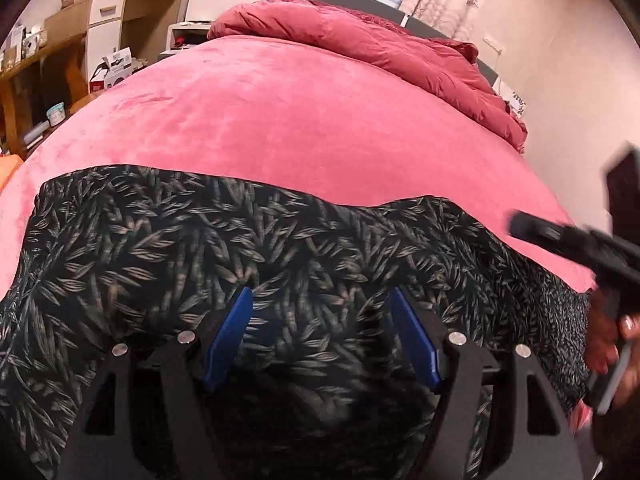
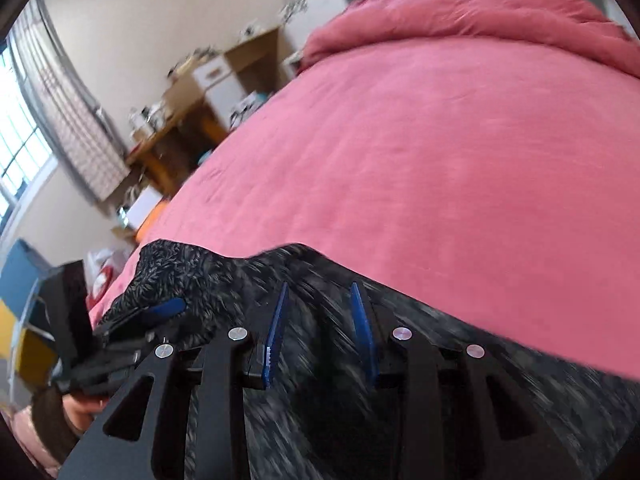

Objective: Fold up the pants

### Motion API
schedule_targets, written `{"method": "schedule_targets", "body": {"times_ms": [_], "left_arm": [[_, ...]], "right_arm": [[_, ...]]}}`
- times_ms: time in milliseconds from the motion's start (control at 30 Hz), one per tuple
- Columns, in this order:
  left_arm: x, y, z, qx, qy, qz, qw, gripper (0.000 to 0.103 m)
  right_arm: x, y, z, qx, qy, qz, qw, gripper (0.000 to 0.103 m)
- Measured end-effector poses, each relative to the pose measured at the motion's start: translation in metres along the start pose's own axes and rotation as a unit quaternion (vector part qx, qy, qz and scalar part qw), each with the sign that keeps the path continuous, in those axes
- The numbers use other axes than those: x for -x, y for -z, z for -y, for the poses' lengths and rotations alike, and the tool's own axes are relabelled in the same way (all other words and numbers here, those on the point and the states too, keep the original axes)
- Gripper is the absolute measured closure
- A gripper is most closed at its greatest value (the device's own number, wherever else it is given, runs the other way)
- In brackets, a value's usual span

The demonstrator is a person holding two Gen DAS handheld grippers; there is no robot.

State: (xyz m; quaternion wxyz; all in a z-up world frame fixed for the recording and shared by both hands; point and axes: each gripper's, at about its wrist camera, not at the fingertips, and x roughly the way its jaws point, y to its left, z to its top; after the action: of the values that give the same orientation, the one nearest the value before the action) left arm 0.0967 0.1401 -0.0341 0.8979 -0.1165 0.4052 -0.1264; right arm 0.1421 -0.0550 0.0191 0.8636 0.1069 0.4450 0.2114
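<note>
The pants (image 1: 240, 240), dark cloth printed with pale leaves, lie spread flat across the near part of a pink bedspread (image 1: 300, 120), their far edge running in a wavy line from left to right. In the left wrist view the left gripper (image 1: 322, 300) hangs over the cloth with its two blue fingers (image 1: 230, 336) set wide apart; the leaf print shows plainly in the gap between them and runs on beyond both tips, and nothing is pinched. Whether the tips touch the fabric cannot be told from this angle. At the right edge of that view the right gripper's black body comes in blurred, over the right-hand stretch of the pants, with part of the person's hand (image 1: 612, 344) around its handle. The right wrist view is smeared by motion – the right gripper (image 2: 320, 292) shows its blue fingers (image 2: 276, 336) parted, though less widely than the left pair, with dark cloth filling the space between and below them and no fold gripped. The far edge of the pants lies just past these tips, rising in a small hump to the left. There, low at the left, the left gripper appears again as a blue pad resting against the fabric. A crumpled red duvet (image 1: 360, 40) sits at the head of the bed, well apart from the pants, and a wooden desk (image 1: 36, 68) stands beside the bed.
</note>
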Motion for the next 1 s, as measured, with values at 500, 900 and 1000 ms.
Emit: {"method": "schedule_targets", "body": {"times_ms": [500, 900, 1000], "left_arm": [[-0.009, 0.002, -0.018, -0.003, -0.095, 0.024, 0.9952, 0.05], [0.019, -0.031, 0.036, -0.035, -0.082, 0.02, 0.9958, 0.031], [0.005, -0.034, 0.083, -0.088, -0.036, 0.007, 0.9954, 0.032]], "right_arm": [[-0.088, -0.021, -0.012, 0.022, 0.053, -0.034, 0.998, 0.095], [0.073, 0.018, 0.036, 0.0, 0.09, 0.12, 0.989, 0.059], [0.103, 0.049, 0.055, -0.003, 0.124, 0.111, 0.986, 0.072]]}}
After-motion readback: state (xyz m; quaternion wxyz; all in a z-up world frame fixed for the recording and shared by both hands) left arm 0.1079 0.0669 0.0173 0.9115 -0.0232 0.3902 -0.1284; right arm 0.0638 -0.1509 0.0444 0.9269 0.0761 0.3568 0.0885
